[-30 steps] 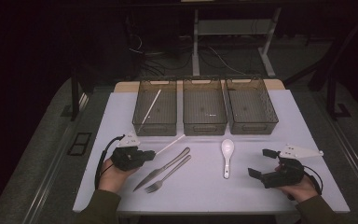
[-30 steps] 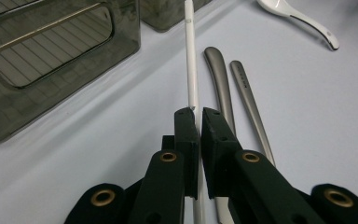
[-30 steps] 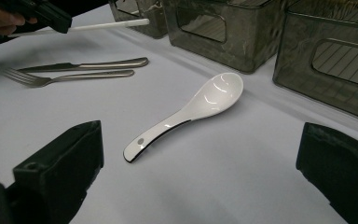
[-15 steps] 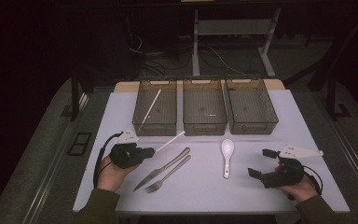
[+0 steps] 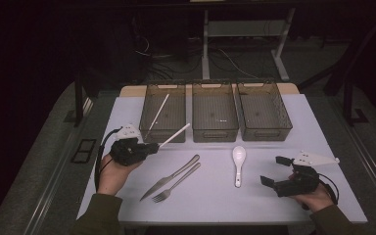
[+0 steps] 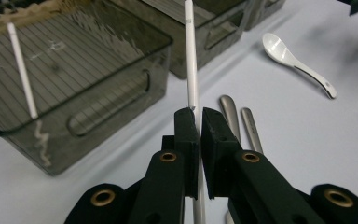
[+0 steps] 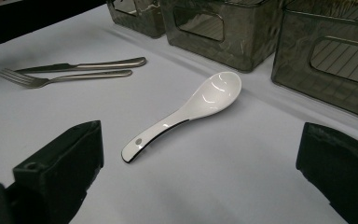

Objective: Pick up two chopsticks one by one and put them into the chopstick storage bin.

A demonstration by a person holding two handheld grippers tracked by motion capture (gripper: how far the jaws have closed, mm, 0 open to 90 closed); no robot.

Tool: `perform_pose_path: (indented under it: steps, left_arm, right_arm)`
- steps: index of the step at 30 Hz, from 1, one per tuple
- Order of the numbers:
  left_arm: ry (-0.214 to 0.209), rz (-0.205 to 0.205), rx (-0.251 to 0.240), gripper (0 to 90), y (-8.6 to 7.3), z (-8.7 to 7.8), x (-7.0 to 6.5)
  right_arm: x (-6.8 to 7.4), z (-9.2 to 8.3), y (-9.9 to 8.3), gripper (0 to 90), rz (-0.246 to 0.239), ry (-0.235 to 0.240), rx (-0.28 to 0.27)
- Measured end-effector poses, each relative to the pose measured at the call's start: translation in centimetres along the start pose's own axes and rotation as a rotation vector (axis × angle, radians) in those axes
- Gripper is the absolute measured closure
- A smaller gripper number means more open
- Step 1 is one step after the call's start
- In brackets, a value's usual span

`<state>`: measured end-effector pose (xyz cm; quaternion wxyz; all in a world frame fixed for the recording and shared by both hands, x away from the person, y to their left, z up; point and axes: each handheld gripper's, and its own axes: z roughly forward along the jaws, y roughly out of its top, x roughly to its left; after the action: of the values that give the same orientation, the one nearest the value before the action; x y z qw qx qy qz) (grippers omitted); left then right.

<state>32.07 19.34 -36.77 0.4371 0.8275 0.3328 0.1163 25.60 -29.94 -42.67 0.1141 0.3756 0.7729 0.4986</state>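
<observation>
My left gripper (image 5: 152, 147) (image 6: 198, 114) is shut on a white chopstick (image 5: 175, 135) (image 6: 190, 60), which slants up toward the front wall of the left bin (image 5: 152, 132) (image 6: 74, 121). Inside that bin lies a second white chopstick (image 5: 158, 114) (image 6: 22, 70). A white spoon (image 5: 238, 161) (image 7: 189, 109) rests on the table in front of the middle bin (image 5: 214, 133). My right gripper (image 5: 275, 172) (image 7: 200, 172) stands open near the front right, jaws wide apart, the spoon ahead of them and untouched.
A steel knife (image 5: 171, 176) (image 7: 84, 64) and fork (image 5: 176, 183) (image 7: 60, 77) lie side by side on the white table (image 5: 225, 205). A third bin (image 5: 265, 132) stands at the right. The floor beyond is dark, with cables and a stand.
My left gripper has lifted the chopstick off the table and raised it toward the left bin. The right gripper has stayed where it was.
</observation>
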Motion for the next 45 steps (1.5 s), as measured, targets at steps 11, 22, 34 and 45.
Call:
perform_pose_path:
  steps: [11, 22, 34, 45]
  left_arm:
    - [0.039, -0.03, -0.011, 84.7, 2.8, 0.6, 2.0]
    - [0.117, -0.064, -0.002, 84.7, 6.1, 1.7, 3.9]
    - [0.21, -0.11, 0.002, 84.7, 8.7, 4.1, 6.0]
    - [0.27, -0.156, 0.035, 84.7, 9.4, 7.5, 8.9]
  right_arm:
    - [0.0, 0.0, 0.0, 0.8, 0.002, -0.002, 0.0]
    - [0.0, -0.1, 0.0, 0.8, 0.006, -0.001, -0.005]
    - [-0.1, -0.1, 0.0, 0.8, 0.003, 0.002, -0.009]
    - [-0.2, -0.3, 0.0, 0.8, 0.008, 0.008, -0.017]
